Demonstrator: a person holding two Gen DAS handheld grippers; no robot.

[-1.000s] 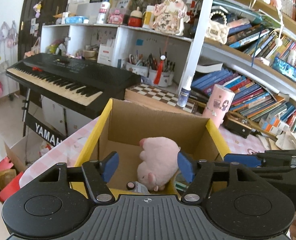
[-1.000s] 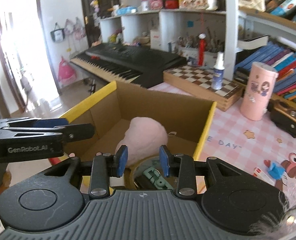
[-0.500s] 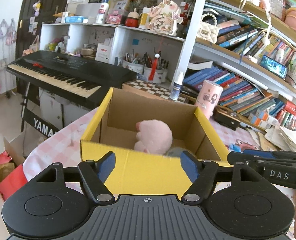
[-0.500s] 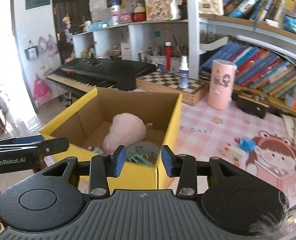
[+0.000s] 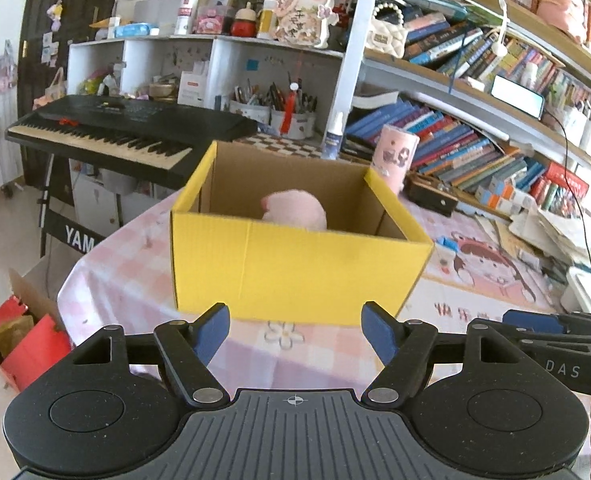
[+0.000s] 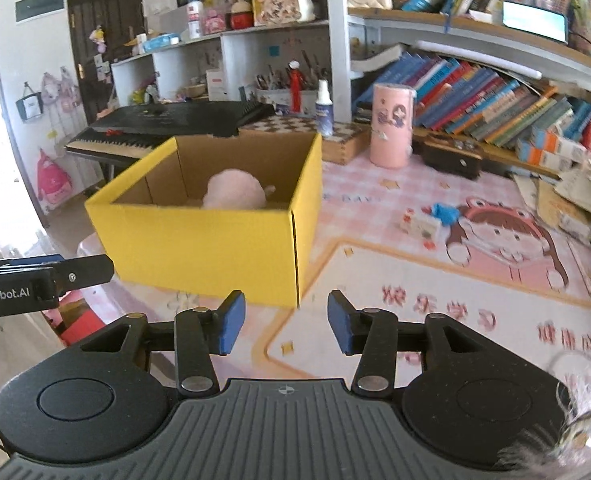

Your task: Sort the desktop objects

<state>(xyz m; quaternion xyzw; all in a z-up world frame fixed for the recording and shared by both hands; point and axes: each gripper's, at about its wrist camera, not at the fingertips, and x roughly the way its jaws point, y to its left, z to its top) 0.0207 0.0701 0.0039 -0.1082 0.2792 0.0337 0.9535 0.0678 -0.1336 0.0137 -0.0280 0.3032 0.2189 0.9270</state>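
A yellow cardboard box (image 5: 295, 268) (image 6: 199, 240) stands on the pink checked table, with a pink plush toy (image 5: 295, 210) (image 6: 235, 194) lying inside it. My left gripper (image 5: 295, 332) hangs in front of the box's near wall, open with nothing between its blue pads. My right gripper (image 6: 285, 324) is near the box's right front corner; its jaws are opening and the gap holds nothing. A small white block toy (image 6: 421, 224) with a blue piece (image 6: 447, 214) lies on the mat right of the box.
A pink cylinder (image 6: 391, 126), a spray bottle (image 6: 323, 108) and a chessboard box (image 6: 335, 136) stand behind the yellow box. A black keyboard (image 5: 123, 132) sits to the left, beyond the table edge. Bookshelves fill the back right. A red box (image 5: 27, 344) lies on the floor.
Both grippers have pulled back from over the box, so its yellow front wall now shows in full. The right gripper's jaws have widened; the left's opened slightly.
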